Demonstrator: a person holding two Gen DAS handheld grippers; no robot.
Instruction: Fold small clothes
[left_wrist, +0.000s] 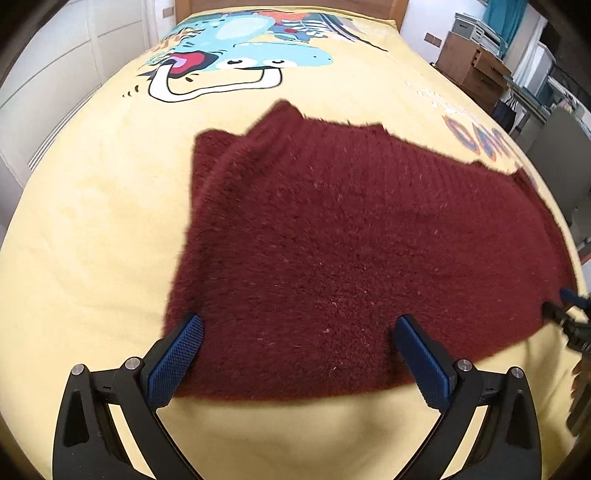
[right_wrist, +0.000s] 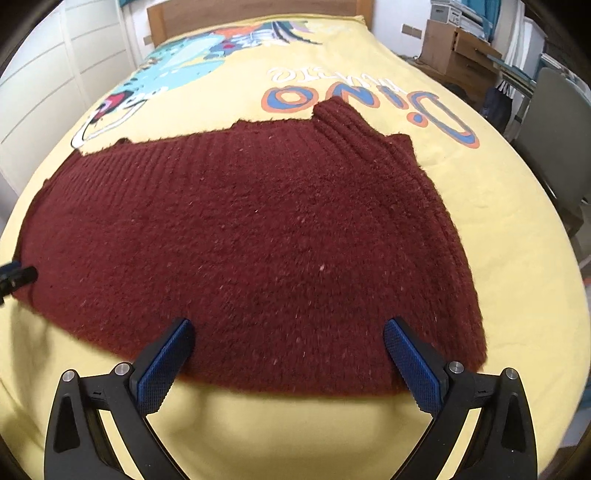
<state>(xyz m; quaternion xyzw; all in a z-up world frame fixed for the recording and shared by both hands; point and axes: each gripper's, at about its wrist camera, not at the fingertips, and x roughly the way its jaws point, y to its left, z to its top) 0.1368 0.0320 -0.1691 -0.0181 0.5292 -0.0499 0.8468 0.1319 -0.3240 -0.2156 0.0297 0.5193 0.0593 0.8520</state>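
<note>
- Sweater: a dark red fuzzy one lies spread flat on the bed, which has a yellow cover with a cartoon dinosaur on it.
- Its near edge runs side to side, right in front of both grippers. Its long way also goes side to side.
- Left gripper is wide open. It holds nothing. Its two blue fingers sit over the near edge at the left part of the sweater.
- Right gripper is wide open too, and holds nothing. It sits over the near edge at the right part.
- So each gripper is close to its own end of that edge. I think the next move is to close on the edge and lift it over toward the far side.
- Left view shows the dinosaur's face and the left end of the sweater, where a folded part sticks up.
- Right view shows big blue and orange letters on the cover, and the ribbed bump at the far right of the sweater.
- Each view shows just a tip of the other gripper at its side.
</note>
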